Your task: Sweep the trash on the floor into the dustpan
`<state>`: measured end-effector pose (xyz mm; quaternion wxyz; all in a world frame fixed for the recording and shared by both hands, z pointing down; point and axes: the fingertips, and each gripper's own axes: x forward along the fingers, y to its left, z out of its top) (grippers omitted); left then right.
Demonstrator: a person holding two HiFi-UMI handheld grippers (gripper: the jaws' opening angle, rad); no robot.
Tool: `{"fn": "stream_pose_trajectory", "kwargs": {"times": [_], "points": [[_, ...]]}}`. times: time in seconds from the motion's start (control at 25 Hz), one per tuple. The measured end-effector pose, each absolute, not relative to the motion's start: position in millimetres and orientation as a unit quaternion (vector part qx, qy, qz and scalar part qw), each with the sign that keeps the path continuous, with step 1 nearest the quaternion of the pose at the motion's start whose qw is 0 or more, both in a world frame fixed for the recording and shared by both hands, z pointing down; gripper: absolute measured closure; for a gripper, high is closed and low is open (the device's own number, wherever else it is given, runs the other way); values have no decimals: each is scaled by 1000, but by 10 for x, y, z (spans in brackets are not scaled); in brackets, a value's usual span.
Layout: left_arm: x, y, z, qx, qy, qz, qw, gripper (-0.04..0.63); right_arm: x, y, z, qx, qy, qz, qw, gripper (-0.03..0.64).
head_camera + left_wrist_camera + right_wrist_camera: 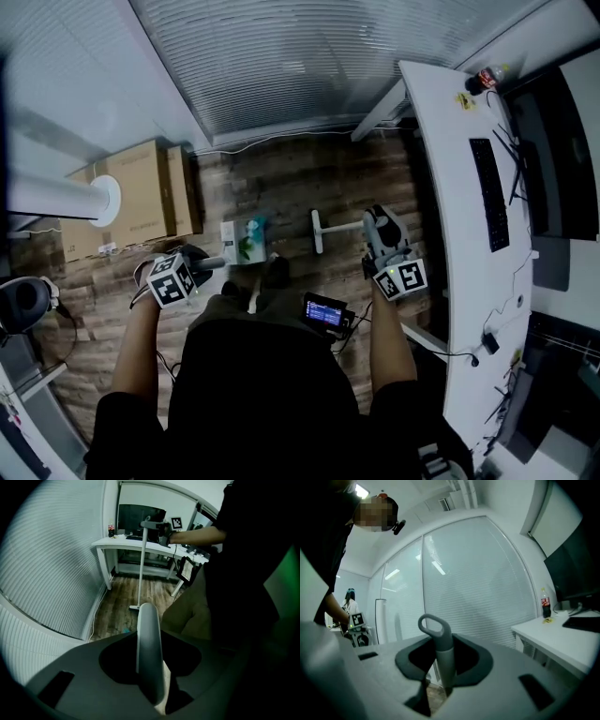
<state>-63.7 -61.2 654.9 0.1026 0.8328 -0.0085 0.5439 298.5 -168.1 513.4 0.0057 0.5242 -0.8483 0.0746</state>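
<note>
My left gripper [199,269] is shut on the pale handle [150,653] of the white dustpan [234,242], which is down by the wooden floor in front of the person's feet. Green trash [254,229] lies at the pan's far side; I cannot tell whether it is in the pan. In the left gripper view the handle fills the gap between the jaws of the left gripper [151,670]. My right gripper [378,228] is shut on the grey broom handle [442,654], whose top ends in a loop. The broom's head [317,231] rests on the floor to the right of the pan.
Cardboard boxes [141,192] stand at the left, next to a white cylinder [66,199]. A white desk [450,187] with a keyboard [490,192] and a soda bottle [486,75] runs along the right. Blinds cover the far wall. A small lit screen [325,312] hangs at the person's waist.
</note>
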Motion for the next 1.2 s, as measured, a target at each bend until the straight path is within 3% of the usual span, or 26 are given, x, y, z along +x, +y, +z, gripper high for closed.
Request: {"fn": "stream_pose_trajectory", "kwargs": {"times": [0.28,0.88,1.2], "points": [[-997,-307,6746,841,-5,528,121,483,2704,-1286,5592,570,-814,112,3,525],[-1411,-123,6827,875,-24,465,134,486,1047,-1055,5664,559,-808,174,-64,485],[-1388,-115,6836,878,-21,459,136,488,646,-1054,5551,538,-805,207,-142,488]]}}
